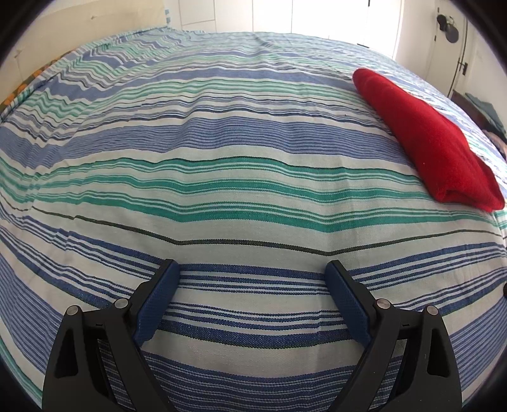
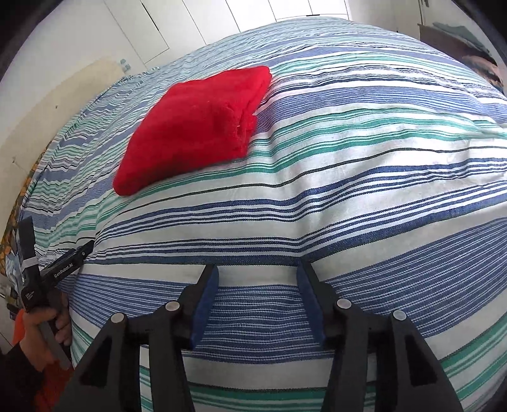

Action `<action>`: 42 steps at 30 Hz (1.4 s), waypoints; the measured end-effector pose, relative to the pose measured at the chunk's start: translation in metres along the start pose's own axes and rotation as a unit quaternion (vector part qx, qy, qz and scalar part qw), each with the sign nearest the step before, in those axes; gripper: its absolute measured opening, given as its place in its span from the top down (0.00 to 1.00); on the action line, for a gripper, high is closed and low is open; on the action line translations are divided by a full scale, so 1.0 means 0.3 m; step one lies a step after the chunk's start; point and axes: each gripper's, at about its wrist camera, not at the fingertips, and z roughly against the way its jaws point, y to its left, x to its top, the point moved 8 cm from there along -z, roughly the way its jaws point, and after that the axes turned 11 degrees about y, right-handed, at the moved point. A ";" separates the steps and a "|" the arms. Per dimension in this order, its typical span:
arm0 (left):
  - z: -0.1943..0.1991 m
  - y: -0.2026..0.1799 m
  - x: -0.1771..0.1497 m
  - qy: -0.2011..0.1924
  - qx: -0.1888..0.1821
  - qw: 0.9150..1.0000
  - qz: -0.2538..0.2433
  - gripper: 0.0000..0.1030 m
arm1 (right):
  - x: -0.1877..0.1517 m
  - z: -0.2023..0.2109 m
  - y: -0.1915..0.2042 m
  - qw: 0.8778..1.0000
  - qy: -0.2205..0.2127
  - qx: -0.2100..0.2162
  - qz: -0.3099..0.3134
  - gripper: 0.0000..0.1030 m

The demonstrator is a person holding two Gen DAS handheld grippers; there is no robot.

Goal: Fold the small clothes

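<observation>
A red garment lies folded into a thick rectangle on the striped bedspread. In the left wrist view the red garment sits at the far right. My left gripper is open and empty, hovering low over the bedspread, well to the left of the garment. My right gripper is open and empty, nearer the bed's front, with the garment ahead and to its left. The left gripper's body, held by a hand, shows at the left edge of the right wrist view.
The bed fills both views. White wardrobe doors and a beige headboard panel stand behind it. A bright window is at the back. Dark furniture with piled cloth stands at the far right.
</observation>
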 end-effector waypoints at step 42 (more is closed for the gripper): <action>0.007 -0.405 0.352 0.102 -0.238 0.966 -0.022 0.07 | 0.670 -0.043 -0.179 0.952 -0.009 0.288 -0.105 0.22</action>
